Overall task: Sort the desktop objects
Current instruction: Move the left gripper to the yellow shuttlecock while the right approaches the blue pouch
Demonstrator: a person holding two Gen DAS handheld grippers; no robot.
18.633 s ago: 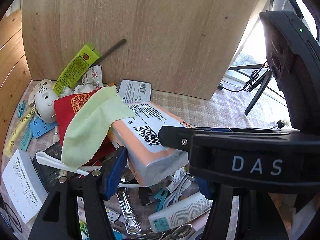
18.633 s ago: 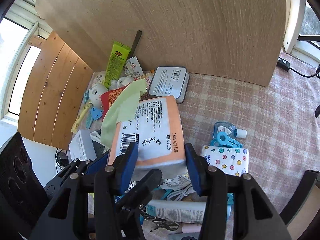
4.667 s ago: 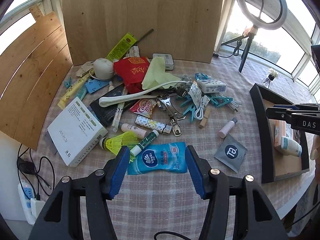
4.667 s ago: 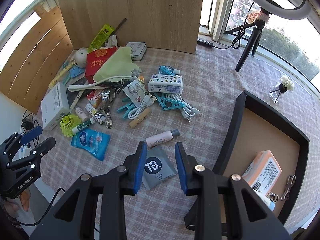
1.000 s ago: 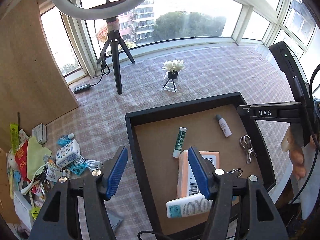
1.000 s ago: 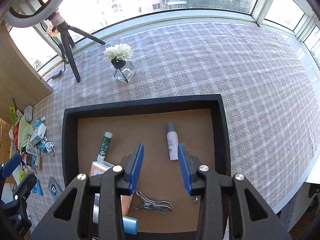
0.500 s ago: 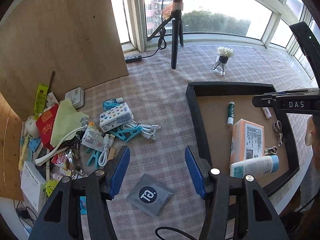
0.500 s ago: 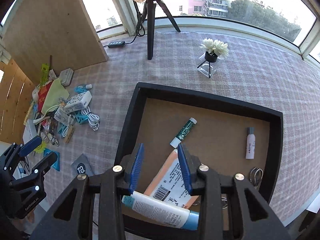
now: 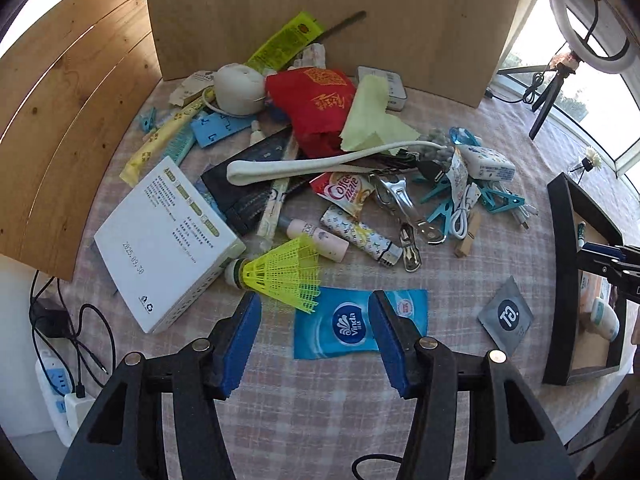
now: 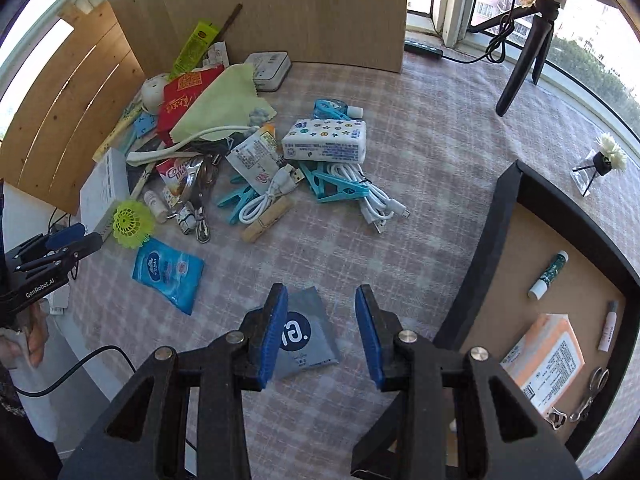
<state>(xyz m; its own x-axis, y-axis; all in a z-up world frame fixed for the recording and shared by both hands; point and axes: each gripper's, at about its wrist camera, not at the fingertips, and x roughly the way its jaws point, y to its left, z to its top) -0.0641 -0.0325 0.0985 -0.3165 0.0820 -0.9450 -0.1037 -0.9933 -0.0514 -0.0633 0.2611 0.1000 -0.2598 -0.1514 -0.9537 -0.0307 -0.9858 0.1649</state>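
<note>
Glossy, seemingly plastic tissue pack (image 9: 352, 326); woven tablecloth (image 9: 320, 412)

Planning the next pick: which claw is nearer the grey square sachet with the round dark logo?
Right. The right claw hovers open directly over the grey square sachet. The left claw is off to the side, open above the blue Vinda tissue pack.

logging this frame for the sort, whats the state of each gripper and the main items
left gripper: open, empty
right gripper: open, empty, above grey sachet
grey sachet: flat on cloth
blue Vinda pack: flat on cloth
yellow shuttlecock: on its side
black tray: partly filled
</note>
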